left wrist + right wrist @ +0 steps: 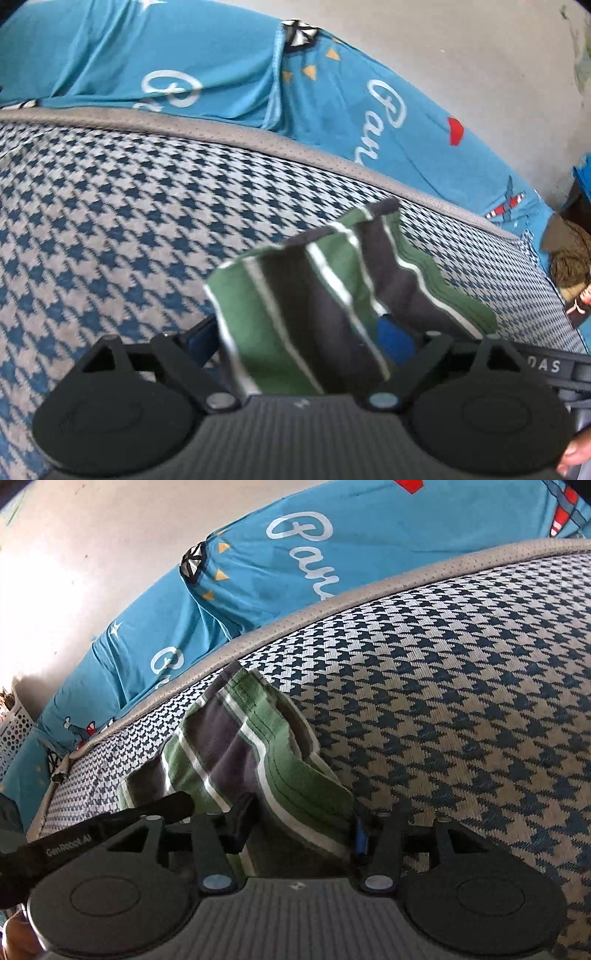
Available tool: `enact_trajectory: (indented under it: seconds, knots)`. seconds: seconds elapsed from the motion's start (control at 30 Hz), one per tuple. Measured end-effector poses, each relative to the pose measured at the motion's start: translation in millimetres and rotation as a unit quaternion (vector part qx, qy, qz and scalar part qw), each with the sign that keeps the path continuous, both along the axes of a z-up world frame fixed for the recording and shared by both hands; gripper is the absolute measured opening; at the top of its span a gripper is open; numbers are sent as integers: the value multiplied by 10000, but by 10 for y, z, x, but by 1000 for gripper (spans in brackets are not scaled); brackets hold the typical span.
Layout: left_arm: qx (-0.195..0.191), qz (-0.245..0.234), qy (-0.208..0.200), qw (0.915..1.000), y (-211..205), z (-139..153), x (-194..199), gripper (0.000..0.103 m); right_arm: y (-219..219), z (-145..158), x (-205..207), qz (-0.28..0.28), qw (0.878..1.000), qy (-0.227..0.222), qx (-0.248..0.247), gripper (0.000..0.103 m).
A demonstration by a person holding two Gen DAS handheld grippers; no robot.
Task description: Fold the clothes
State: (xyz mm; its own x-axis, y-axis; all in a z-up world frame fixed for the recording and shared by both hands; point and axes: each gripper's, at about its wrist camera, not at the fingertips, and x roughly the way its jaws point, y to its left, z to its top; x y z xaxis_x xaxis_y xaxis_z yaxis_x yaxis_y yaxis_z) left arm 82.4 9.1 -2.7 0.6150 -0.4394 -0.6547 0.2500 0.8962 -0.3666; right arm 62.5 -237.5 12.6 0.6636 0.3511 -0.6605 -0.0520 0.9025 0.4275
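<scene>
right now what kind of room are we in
Most likely a bedroom, with the folding done on a bed. A houndstooth mat lies over a blue printed bedsheet beside a plain wall, a striped garment sits on the mat, and a white basket stands at the edge.

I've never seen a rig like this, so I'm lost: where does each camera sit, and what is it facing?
Left wrist view: on the left hand-held gripper, looking down its fingers at the striped garment on the houndstooth mat; a fingertip shows.
Right wrist view: on the right hand-held gripper, facing the same garment; the other gripper's finger intrudes.
Shared: garment, mat, blue sheet.
</scene>
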Motion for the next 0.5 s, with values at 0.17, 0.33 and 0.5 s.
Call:
enact_trajectory:
  seconds: [0.17, 0.33, 0.5]
  knots:
    - [28, -247, -82, 9997, -117, 28, -37, 38, 100, 24, -19, 195, 9990, -174, -359, 41]
    - [284, -228, -425, 9984, -180, 137, -149, 32, 190, 126, -93, 397, 9957, -572, -607, 31]
    - [975, -240, -1015, 9898, -351, 240, -337, 32, 307, 246, -169, 562, 9905, -961, -802, 30]
